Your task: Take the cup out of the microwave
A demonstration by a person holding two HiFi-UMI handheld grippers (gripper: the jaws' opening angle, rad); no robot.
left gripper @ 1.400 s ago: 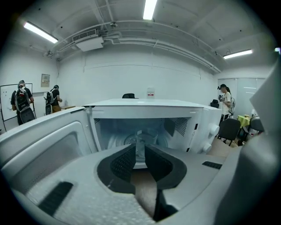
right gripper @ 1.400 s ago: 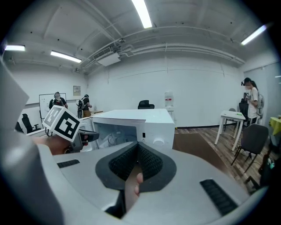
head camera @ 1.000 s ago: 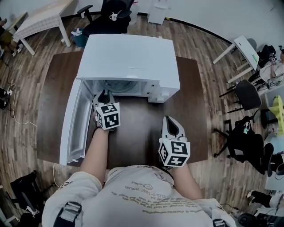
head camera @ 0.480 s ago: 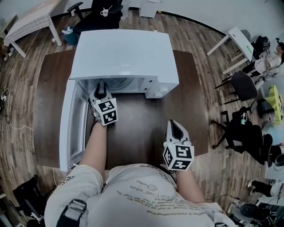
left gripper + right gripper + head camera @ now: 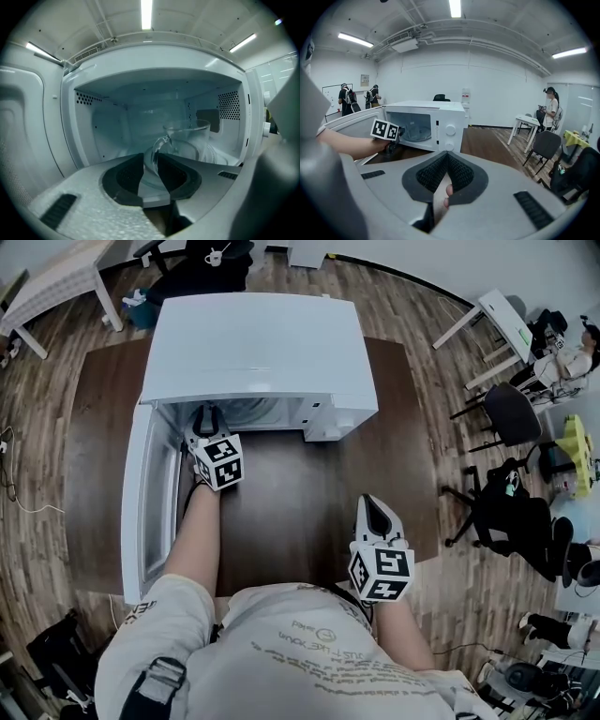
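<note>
While the microwave (image 5: 253,343) stands on the table (image 5: 291,493) with its door (image 5: 141,507) swung open, the glass cup (image 5: 190,138) sits inside on the turntable (image 5: 214,153). Left tongs (image 5: 150,158) reach into the opening, jaws a narrow gap apart, the cup's handle (image 5: 160,142) right at that gap. Right tongs (image 5: 446,159) hang over the table's near edge, closed and empty.
</note>
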